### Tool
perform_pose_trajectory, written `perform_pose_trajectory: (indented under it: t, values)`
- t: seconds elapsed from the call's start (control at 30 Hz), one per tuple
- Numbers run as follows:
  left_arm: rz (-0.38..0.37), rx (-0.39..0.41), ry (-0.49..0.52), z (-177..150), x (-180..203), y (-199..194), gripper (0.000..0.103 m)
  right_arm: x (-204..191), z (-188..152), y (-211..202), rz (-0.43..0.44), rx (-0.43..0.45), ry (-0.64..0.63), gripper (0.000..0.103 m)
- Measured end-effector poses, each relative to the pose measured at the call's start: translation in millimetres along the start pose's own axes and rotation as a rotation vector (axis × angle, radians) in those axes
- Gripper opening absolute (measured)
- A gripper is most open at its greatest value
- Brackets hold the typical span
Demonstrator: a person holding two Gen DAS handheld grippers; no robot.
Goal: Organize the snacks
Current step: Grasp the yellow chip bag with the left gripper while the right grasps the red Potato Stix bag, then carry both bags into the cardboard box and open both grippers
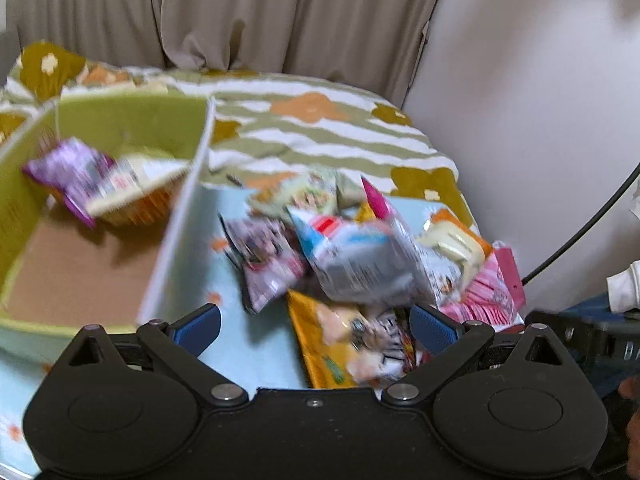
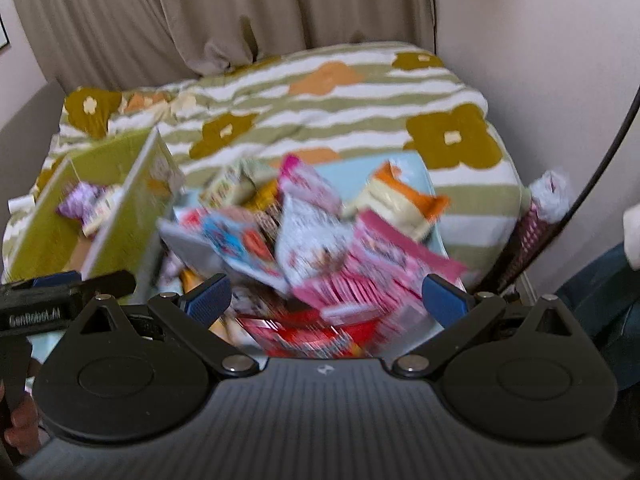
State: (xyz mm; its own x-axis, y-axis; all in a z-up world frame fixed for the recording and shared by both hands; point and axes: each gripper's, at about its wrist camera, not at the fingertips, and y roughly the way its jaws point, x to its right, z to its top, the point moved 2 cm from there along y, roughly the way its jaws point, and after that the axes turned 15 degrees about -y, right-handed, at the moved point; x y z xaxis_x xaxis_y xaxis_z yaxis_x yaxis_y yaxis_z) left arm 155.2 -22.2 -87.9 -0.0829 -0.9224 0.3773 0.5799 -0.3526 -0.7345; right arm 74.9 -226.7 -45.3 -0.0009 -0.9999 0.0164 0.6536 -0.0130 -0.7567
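Observation:
A pile of snack packets (image 1: pixel 360 256) lies on a light blue cloth (image 1: pixel 248 344), right of a green box (image 1: pixel 24 208). The box holds a purple packet (image 1: pixel 68 172) and an orange-and-white packet (image 1: pixel 140 192). My left gripper (image 1: pixel 316 328) is open and empty, low over the near edge of the pile, above a yellow packet (image 1: pixel 332 344). My right gripper (image 2: pixel 326 300) is open and empty over the pile (image 2: pixel 304 248), above pink (image 2: pixel 372 276) and red (image 2: pixel 304 336) packets. The green box (image 2: pixel 40 240) is at its left. Both views are blurred.
A green-and-white striped quilt with flower patches (image 2: pixel 320 108) lies behind the snacks. Beige curtains (image 1: pixel 240 12) hang at the back and a white wall (image 1: pixel 540 100) stands at the right. A black cable (image 2: pixel 592 176) runs along the right side. A stray packet (image 2: pixel 548 196) lies by the wall.

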Motion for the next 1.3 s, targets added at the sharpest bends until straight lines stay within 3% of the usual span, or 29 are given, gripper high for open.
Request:
perform_pose_trajectory:
  t: [0.33, 0.6, 0.73, 1.07, 1.3]
  values:
    - [-0.033, -0.071, 0.003, -23, 11, 62, 0.102, 6, -60, 41, 0.099, -0.041, -0.028, 0.103]
    - [-0.058, -0.129, -0.068, -26, 6, 100, 0.101, -3, -72, 72, 0.142, -0.052, -0.098, 0.103]
    - [-0.073, -0.178, -0.111, -28, 0, 116, 0.091, -3, -74, 84, 0.161, -0.063, -0.106, 0.103]
    - [-0.055, -0.17, -0.108, -37, -3, 100, 0.077, 3, -74, 92, 0.218, -0.077, -0.089, 0.103]
    - [-0.028, -0.148, -0.152, -42, -17, 79, 0.074, 1, -74, 95, 0.248, -0.08, -0.088, 0.098]
